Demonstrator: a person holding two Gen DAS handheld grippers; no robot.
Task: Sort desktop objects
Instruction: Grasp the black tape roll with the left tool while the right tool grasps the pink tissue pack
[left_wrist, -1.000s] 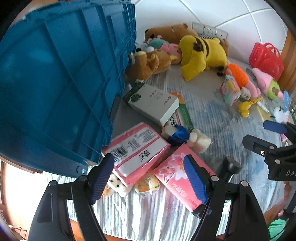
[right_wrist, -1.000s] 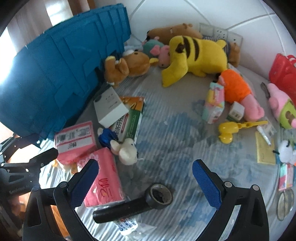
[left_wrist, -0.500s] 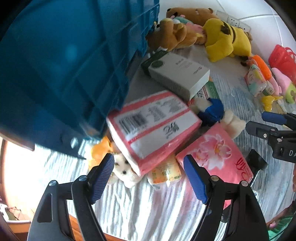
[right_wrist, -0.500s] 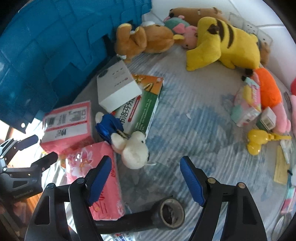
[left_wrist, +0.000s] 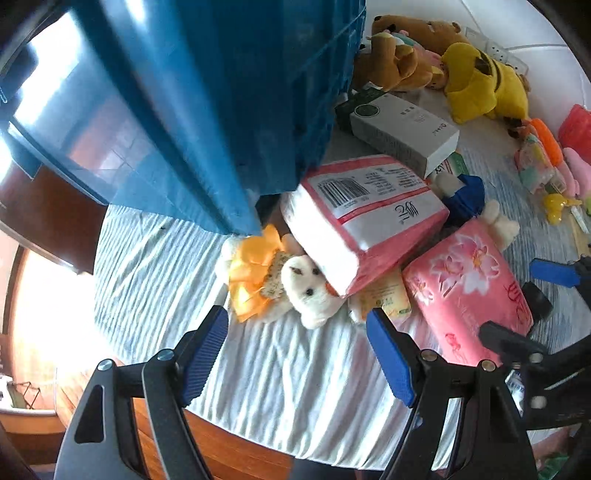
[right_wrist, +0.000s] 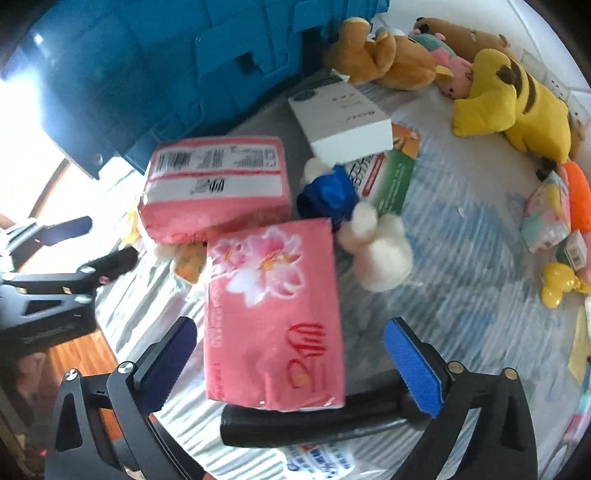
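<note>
The left hand-held gripper (left_wrist: 295, 354) hangs with its jaws spread over bare striped cloth (left_wrist: 184, 280) near the desk's front edge, pinching nothing. Just past its tips lies a white plush (left_wrist: 306, 291) with an orange bow, its head tucked under a barcode tissue pack (left_wrist: 369, 214). That pack leans against the corner of a blue crate (left_wrist: 221, 92) standing along the desk's left edge.

The right hand-held gripper (right_wrist: 291, 354) is also spread wide; its jaws have just been opening, and the near end of a flowered pink pack (right_wrist: 273, 302) lies between them, the pads clear of its sides. A black handle (right_wrist: 314, 421) lies under that end, close to the front edge.

Beyond the pink pack sit a blue-dressed cream plush (right_wrist: 369, 236), then a green-and-orange box (right_wrist: 395, 177) with a white box (right_wrist: 343, 114) resting across it. Toward the far edge lie a brown bear (right_wrist: 384, 62) and a yellow plush (right_wrist: 517, 99). At the right edge are small pastel items and a yellow toy (right_wrist: 557, 280).
</note>
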